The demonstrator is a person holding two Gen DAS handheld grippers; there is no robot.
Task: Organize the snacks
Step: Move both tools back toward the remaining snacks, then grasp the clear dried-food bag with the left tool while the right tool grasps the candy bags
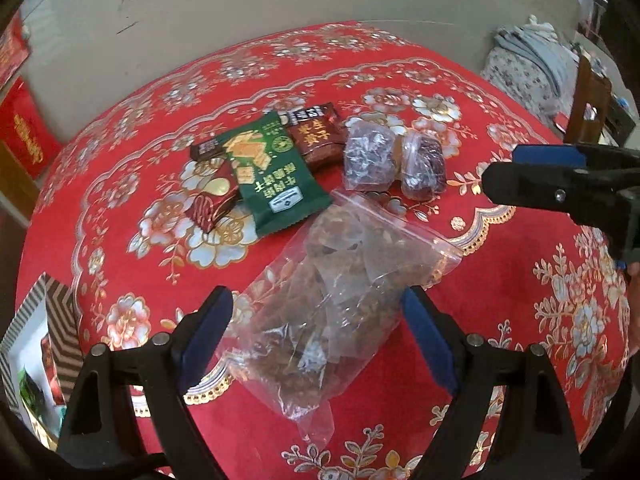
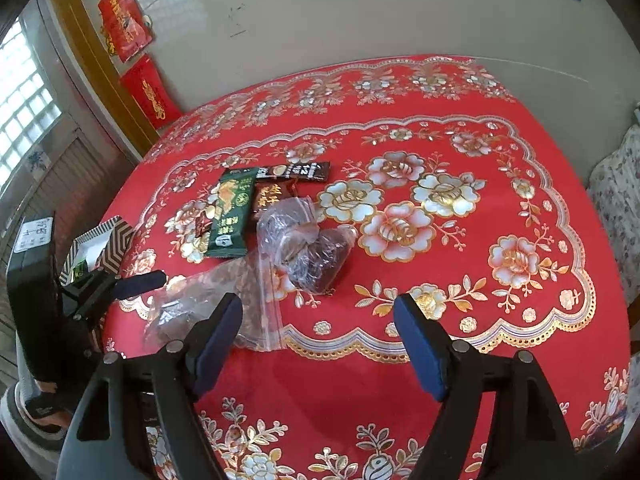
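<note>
A clear zip bag of brown snacks [image 1: 340, 292] lies on the red flowered tablecloth [image 1: 500, 320]. My left gripper [image 1: 318, 332] stands open low over the bag, one blue pad on each side of it, and the bag does not look squeezed. Beyond it lie a green cracker packet [image 1: 272, 176], a brown packet [image 1: 320, 136], a small red candy [image 1: 208, 210] and two small clear bags of dark fruit [image 1: 368, 156]. My right gripper [image 2: 320, 344] is open over bare cloth, just right of the zip bag [image 2: 208, 296] and near the fruit bags [image 2: 316, 256].
A chevron-patterned box [image 1: 52, 320] with snacks inside sits at the table's left edge, also seen as the box [image 2: 104, 248] in the right wrist view. Red paper hangings [image 2: 124, 20] are on the wall. A chair with floral bedding [image 1: 532, 76] stands at the far right.
</note>
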